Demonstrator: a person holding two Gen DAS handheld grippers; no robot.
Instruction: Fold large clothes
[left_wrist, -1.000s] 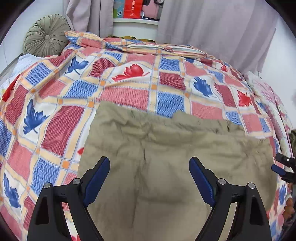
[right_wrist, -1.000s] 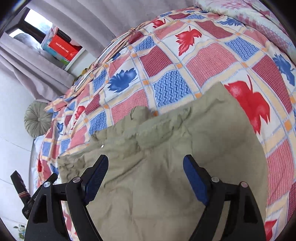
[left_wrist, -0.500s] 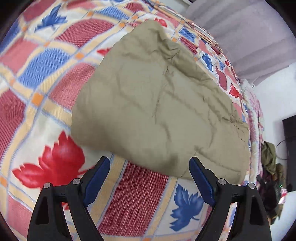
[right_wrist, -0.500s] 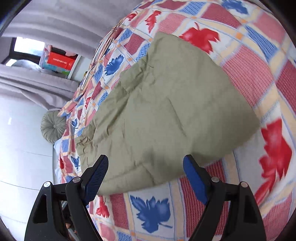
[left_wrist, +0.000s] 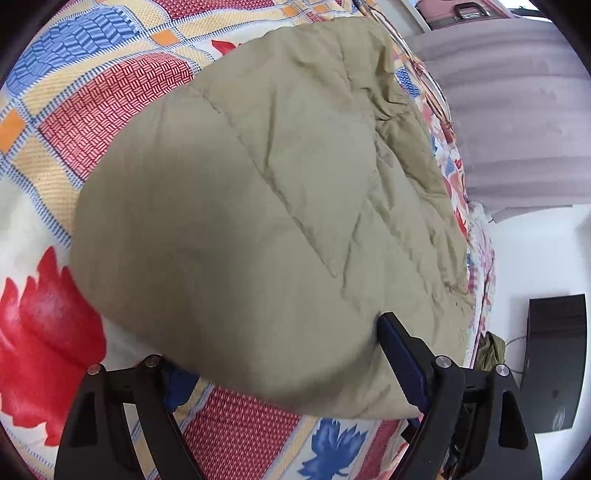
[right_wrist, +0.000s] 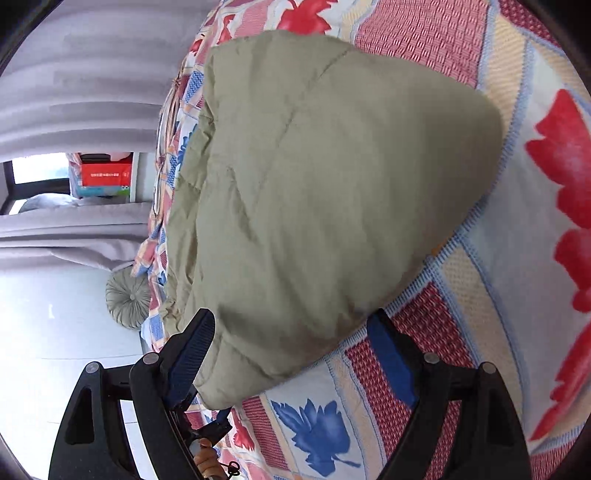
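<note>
- The left tool (left_wrist: 291, 362) is wide open, its 2 blue pads set astride the near edge of the olive-khaki quilted garment (left_wrist: 266, 206); the left pad is tucked out of sight under the hem, the right pad (left_wrist: 400, 354) lies against the fabric's lower right edge. The pads do not pinch the cloth.
- 1 second ago this tool looked across the whole bed with the garment spread flat below it; now the garment fills most of the view and the tool sits right at its hem, with the scene rolled to one side.
- The right tool (right_wrist: 291, 354) is also wide open, the garment's (right_wrist: 332, 192) near corner bulging between its pads; the left pad (right_wrist: 192, 354) touches the fabric edge, the right pad (right_wrist: 391, 362) rests on the patchwork bedspread (right_wrist: 480, 332) just beside the cloth.
- Compared with half a second ago, the garment edge that lay ahead of the pads now reaches between them.
- The garment lies folded on the bedspread (left_wrist: 92, 110), directly ahead of both tools.
- A round pleated cushion (right_wrist: 127, 299) sits beyond the right tool's left pad, by the grey curtain (right_wrist: 92, 92).
</note>
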